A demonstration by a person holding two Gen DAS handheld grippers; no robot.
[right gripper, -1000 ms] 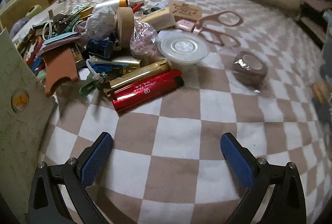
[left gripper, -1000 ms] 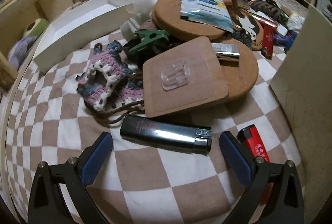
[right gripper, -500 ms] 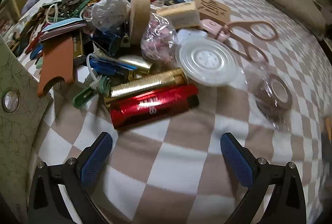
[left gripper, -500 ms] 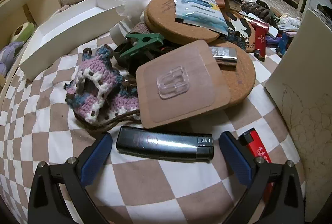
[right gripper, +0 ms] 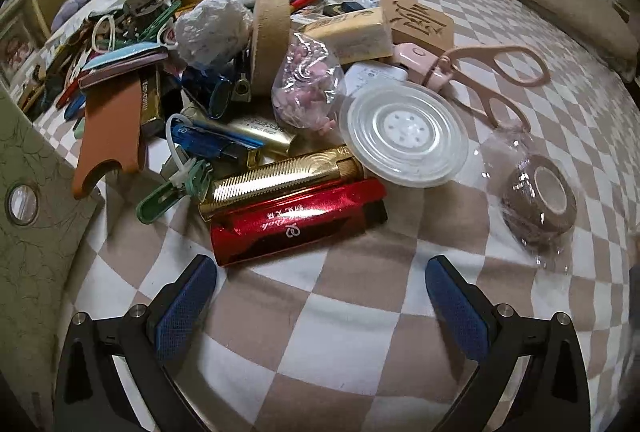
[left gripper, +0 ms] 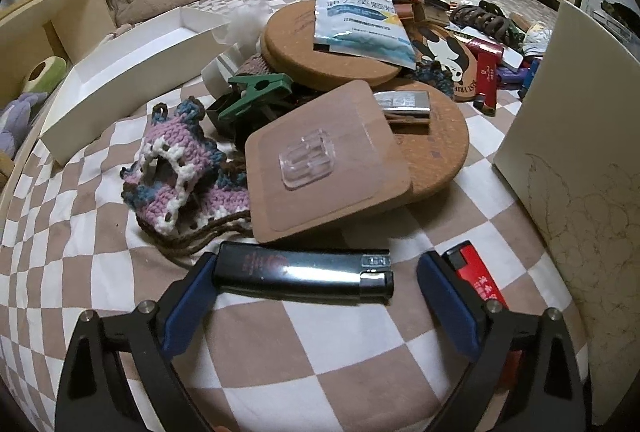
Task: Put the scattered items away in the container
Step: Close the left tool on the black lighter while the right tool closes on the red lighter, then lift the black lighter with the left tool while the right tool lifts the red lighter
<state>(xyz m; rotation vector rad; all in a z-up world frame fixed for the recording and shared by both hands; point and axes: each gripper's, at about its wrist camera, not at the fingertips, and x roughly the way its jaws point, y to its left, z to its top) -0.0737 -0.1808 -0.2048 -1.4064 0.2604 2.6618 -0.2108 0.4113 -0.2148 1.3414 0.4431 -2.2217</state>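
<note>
Left gripper (left gripper: 316, 286), jaws closing around a glossy black rectangular lighter (left gripper: 304, 272) lying crosswise on the brown-and-white checked bedspread (left gripper: 280, 344): left pad at its butt end, right pad short of the metal cap. Small red lighter (left gripper: 476, 274) at three o'clock, behind the right pad. White open cardboard box (left gripper: 120, 71) at ten o'clock.

Right gripper (right gripper: 320, 302), jaws wide apart and empty; shiny red metallic lighter (right gripper: 296, 222) at twelve o'clock, just beyond the fingertips, untouched.
</note>
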